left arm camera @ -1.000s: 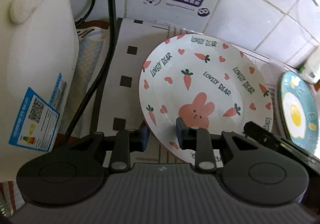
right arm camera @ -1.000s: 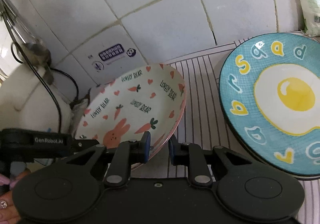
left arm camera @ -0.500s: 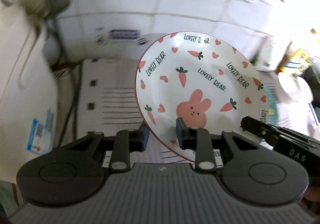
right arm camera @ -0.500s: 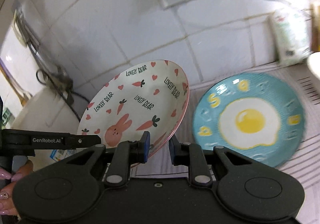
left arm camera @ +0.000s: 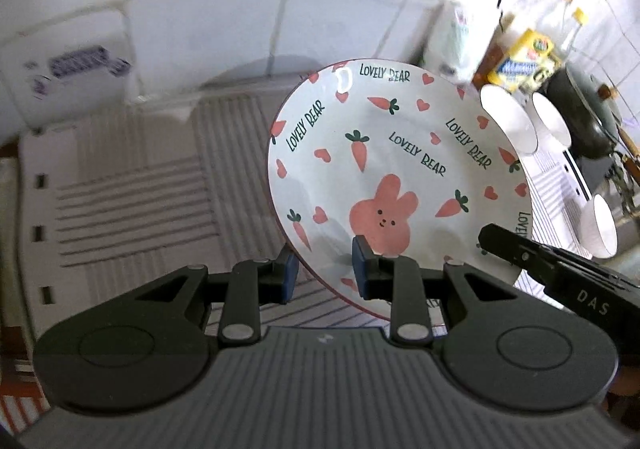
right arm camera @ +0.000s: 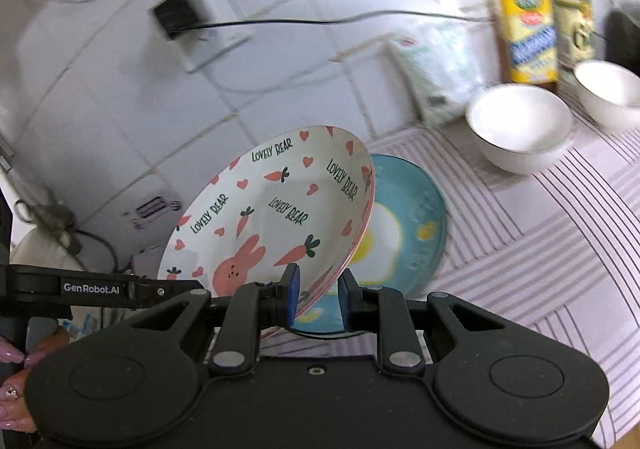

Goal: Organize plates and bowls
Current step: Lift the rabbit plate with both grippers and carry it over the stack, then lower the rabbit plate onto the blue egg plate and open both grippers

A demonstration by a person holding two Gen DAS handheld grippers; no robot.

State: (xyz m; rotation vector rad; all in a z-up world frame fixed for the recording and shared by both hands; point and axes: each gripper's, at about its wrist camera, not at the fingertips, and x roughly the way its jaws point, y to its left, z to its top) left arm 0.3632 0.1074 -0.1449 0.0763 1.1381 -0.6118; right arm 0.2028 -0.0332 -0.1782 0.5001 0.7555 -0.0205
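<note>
A white plate with pink rabbit, carrots and "LOVELY BEAR" lettering (left arm camera: 400, 177) is held tilted in the air by both grippers. My left gripper (left arm camera: 324, 273) is shut on its near rim. My right gripper (right arm camera: 318, 295) is shut on its right rim; the plate also shows in the right wrist view (right arm camera: 276, 217). Just behind and below it a blue plate with a fried-egg picture (right arm camera: 408, 233) lies on the striped cloth. Three white bowls (left arm camera: 506, 119) (left arm camera: 550, 121) (left arm camera: 602, 225) stand to the right.
A striped cloth (right arm camera: 540, 249) covers the counter, with a ribbed white mat (left arm camera: 132, 185) at left. Bottles (right arm camera: 528, 33), a white packet (right arm camera: 436, 73) and a dark pot (left arm camera: 584, 117) stand along the tiled wall. A plug and cable (right arm camera: 176, 15) hang on the wall.
Both grippers have lifted the rabbit plate off the mat and carried it rightward, so it now hangs partly in front of the blue egg plate. The bowls and bottles have come into view.
</note>
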